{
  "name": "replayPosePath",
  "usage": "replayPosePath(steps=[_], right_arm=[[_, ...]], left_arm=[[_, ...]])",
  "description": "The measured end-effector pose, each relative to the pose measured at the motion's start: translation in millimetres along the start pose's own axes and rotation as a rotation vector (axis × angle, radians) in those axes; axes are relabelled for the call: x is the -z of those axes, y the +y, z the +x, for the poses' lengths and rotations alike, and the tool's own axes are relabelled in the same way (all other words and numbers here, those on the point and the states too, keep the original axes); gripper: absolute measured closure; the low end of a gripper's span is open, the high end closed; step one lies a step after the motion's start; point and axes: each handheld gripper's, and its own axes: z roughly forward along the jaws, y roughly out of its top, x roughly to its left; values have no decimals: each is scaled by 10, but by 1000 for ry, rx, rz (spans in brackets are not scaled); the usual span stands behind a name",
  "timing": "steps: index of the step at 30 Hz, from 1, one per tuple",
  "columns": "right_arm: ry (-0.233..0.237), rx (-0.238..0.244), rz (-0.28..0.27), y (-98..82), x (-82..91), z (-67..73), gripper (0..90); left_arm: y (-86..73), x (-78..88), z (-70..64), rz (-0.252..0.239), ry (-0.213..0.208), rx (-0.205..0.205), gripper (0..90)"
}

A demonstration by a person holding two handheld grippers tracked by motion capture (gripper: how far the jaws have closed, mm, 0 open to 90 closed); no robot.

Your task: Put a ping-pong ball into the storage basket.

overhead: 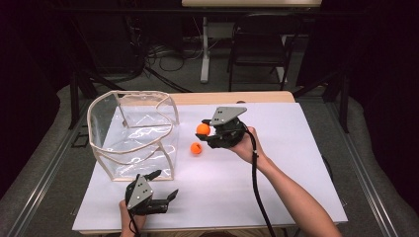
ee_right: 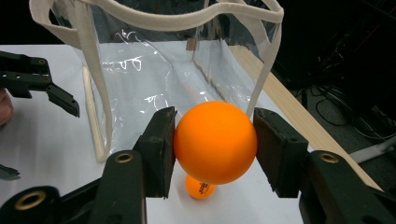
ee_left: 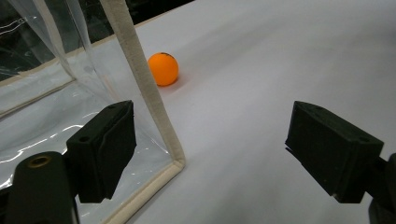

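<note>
Right gripper view: jaws clamp orange ball, second ball beneath. Left gripper rests low beside clear bag, jaws open.

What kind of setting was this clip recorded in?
Probably a lab or workshop set up for recording: a white-topped table hemmed in by dark curtains, loose cables on the floor behind it, and a desk leg with a black chair beyond.

Black jaws spread wide over white table, flanking clear bag's cream-trimmed corner; orange ball beyond, just beside bag.
</note>
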Motion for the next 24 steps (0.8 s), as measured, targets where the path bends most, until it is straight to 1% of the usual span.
replayPosePath(steps=[17,24], right_arm=[[-6,7,-5,127,-14,-47,507],[-6,23,-6,201,-22,-52,507]], left_arm=[[4,-3,-8,-5,1,3,158],[4,-3,-6,-4,1,2,158]])
